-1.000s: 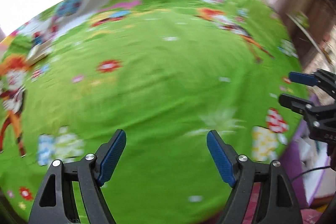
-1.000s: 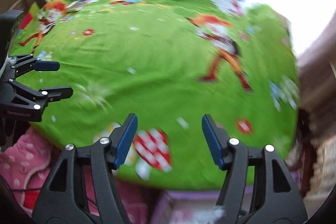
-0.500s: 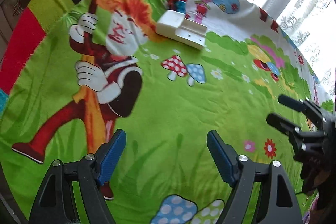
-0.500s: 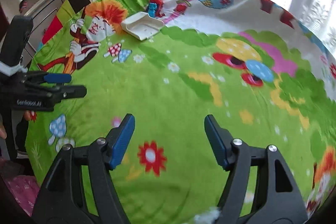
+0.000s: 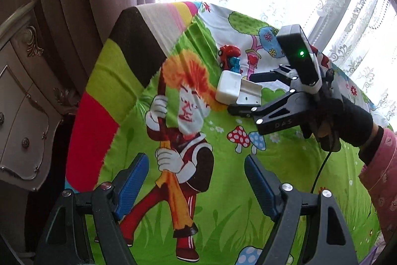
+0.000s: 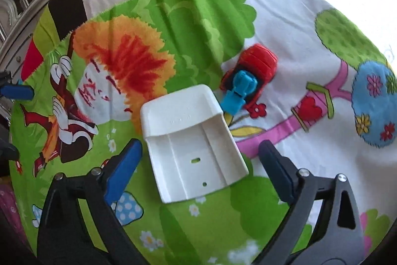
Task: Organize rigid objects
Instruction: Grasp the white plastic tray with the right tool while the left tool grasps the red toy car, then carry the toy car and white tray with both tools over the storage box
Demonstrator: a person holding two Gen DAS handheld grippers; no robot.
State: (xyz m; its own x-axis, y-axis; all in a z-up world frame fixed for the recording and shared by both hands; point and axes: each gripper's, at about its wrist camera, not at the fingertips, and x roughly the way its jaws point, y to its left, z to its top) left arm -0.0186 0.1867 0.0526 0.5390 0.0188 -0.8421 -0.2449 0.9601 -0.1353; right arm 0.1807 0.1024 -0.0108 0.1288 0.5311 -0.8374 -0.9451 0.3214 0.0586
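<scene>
A bright cartoon-print cloth covers the whole tabletop, with a curtain and a carved dresser off to the side. The right hand-held gripper sits wide open with nothing in it, its blue pads either side of a white plastic holder lying flat on the cloth. The left hand-held gripper is wide open too, empty, well back from the holder. A little red and blue toy car rests just past the holder.
</scene>
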